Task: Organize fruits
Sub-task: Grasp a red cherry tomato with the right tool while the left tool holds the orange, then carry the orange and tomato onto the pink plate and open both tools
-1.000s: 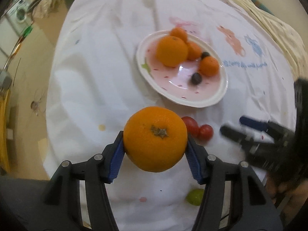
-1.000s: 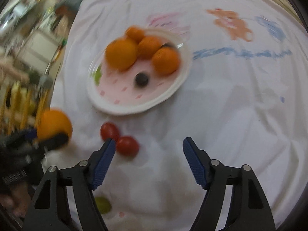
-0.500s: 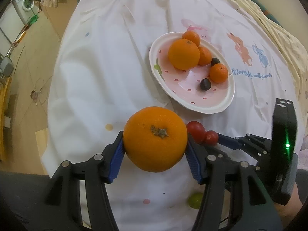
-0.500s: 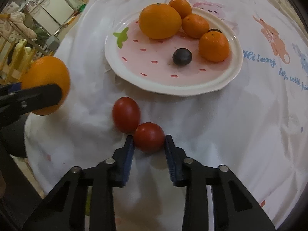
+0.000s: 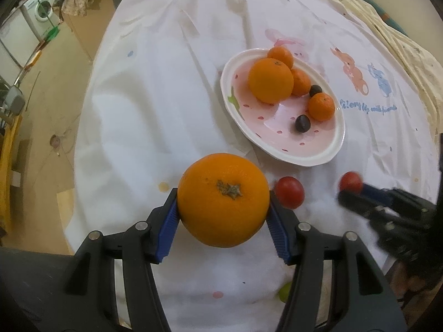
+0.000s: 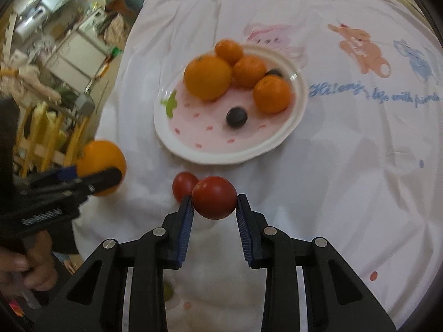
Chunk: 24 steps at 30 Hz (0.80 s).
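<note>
White cartoon-print tablecloth [image 5: 166, 96], cluttered room

The white tablecloth [image 6: 346, 166] carries one line of blue handwriting-style print [image 6: 373, 94], far beyond the claw and to its right, just right of the plate [image 6: 300, 96]. It starts "Hi!" and ends "with friends"; the words between are too blurred to read.

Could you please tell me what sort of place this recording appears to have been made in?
Most likely a lived-in home, at a table. A children's cartoon-print tablecloth covers it, a strawberry-pattern plate holds fruit, and a washing machine stands beyond the table's edge, with household clutter nearby.
</note>
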Motion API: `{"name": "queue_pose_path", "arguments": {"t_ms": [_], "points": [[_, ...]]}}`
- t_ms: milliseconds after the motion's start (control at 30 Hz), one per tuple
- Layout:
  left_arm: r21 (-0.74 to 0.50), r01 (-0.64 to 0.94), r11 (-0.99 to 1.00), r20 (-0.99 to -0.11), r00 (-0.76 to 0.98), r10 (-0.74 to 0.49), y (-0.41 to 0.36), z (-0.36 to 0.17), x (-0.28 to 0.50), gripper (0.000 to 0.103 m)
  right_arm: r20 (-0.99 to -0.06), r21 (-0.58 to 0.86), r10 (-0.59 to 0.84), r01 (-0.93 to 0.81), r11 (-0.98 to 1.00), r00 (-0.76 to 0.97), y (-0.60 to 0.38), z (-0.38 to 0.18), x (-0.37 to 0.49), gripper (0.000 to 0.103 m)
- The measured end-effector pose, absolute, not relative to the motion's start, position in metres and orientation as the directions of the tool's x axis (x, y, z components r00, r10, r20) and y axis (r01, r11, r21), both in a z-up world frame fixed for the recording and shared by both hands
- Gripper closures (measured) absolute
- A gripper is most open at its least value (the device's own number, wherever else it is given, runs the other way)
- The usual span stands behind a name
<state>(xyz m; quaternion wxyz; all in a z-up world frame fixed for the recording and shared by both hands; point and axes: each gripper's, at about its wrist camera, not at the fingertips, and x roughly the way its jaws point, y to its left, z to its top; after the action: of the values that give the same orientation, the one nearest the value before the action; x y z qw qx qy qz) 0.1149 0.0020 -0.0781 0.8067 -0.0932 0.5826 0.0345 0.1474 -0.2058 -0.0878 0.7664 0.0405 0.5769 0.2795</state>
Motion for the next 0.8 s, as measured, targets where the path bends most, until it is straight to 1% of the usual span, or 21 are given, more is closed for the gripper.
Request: {"name": "queue_pose_path", "arguments": {"t_ms": [100, 167, 300, 567, 733, 800], "points": [[-0.1, -0.156, 0.983, -0.947, 0.317, -0.046, 0.002, -0.07, 0.116, 0.048, -0.833, 0.425, 0.509, -0.339, 0.839, 0.217, -0.222, -0.075, 0.15, 0.07], [-0.12, -0.143, 0.982, -0.944, 0.324, -0.068, 0.005, -0.06, 0.118, 0.048, -0.809, 0.468, 0.54, -0.301, 0.831, 0.233, -0.234, -0.07, 0.154, 0.07], [-0.081, -0.108, 0.991, -0.938, 0.344, -0.039, 0.005, -0.045, 0.132, 0.048, -0.78, 0.501, 0.562, -0.264, 0.824, 0.275, -0.249, -0.059, 0.166, 0.07], [-0.051, -0.064, 0.997, -0.935, 0.355, -0.026, -0.002, -0.033, 0.174, 0.048, -0.761, 0.497, 0.565, -0.275, 0.823, 0.318, -0.252, -0.047, 0.204, 0.07], [-0.06, -0.052, 0.997, -0.935, 0.352, -0.038, -0.012, -0.038, 0.197, 0.048, -0.767, 0.502, 0.566, -0.266, 0.823, 0.302, -0.249, -0.06, 0.229, 0.07], [-0.081, -0.047, 0.996, -0.938, 0.341, -0.06, -0.016, -0.046, 0.205, 0.048, -0.771, 0.516, 0.573, -0.256, 0.817, 0.278, -0.246, -0.07, 0.236, 0.07]]}}
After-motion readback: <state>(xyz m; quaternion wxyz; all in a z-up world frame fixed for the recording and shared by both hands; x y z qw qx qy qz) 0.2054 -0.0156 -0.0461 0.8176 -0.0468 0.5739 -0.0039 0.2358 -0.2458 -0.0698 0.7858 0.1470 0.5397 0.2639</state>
